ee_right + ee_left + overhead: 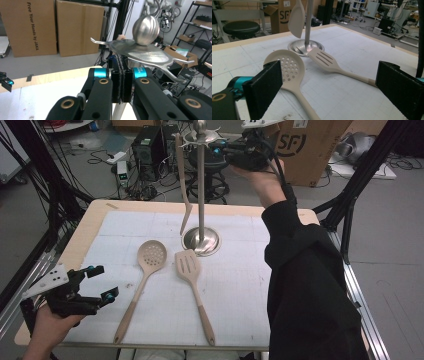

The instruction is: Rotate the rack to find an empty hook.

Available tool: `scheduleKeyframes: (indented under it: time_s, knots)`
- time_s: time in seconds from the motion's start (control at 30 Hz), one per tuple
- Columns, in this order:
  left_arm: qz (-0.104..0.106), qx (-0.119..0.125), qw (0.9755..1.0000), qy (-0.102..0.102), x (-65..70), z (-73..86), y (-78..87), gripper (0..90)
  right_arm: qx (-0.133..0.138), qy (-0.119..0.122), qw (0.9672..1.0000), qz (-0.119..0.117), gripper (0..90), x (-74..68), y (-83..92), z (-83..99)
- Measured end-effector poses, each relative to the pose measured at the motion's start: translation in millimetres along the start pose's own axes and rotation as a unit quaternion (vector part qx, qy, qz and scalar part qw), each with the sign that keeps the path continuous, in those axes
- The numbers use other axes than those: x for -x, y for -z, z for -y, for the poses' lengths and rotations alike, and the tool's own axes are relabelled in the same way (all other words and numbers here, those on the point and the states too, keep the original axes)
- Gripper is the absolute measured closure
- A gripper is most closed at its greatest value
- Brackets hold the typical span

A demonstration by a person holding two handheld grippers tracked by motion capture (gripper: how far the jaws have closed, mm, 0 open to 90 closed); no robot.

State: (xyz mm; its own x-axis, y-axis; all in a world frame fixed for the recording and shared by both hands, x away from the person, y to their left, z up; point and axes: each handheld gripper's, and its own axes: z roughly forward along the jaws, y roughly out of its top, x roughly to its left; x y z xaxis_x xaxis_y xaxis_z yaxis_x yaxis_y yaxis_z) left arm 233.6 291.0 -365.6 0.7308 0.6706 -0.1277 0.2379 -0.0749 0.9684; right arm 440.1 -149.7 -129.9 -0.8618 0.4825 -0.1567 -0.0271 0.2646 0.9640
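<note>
A metal utensil stand [201, 241] rises from the white mat, with a ball [145, 27] on top of its hook plate. One beige utensil [184, 185] hangs from a hook on its left side. A beige skimmer [150, 257] and a beige slotted spatula [189, 265] lie flat in front of the base. My right gripper [214, 147] is held high beside the stand's top, jaws shut, pads [121, 80] pressed together with nothing seen between them. My left gripper [103, 281] rests low at the mat's front left, open and holding nothing, pointing at the skimmer [287, 67] and spatula [324, 58].
The mat covers a wooden table [90, 220]. Cardboard boxes [310, 145], computer cases [147, 145] and cables lie on the floor beyond the far edge. Black frame legs [350, 205] stand to the right. My dark right sleeve [305, 285] crosses the mat's right side.
</note>
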Motion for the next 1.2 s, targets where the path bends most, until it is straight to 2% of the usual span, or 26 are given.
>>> scheduleKeyframes:
  time_s: [0.8,1.2]
  knots:
    - [0.002,-0.001,1.0000,-0.003,1.8,-1.2,-0.8,7.8,0.001,0.003,0.9999,-0.010,90.0,-11.3,-11.1,-1.8]
    - [0.004,0.000,1.0000,-0.006,3.7,-2.4,-1.3,7.8,0.002,0.002,1.0000,-0.006,90.0,-12.2,-1.4,3.2]
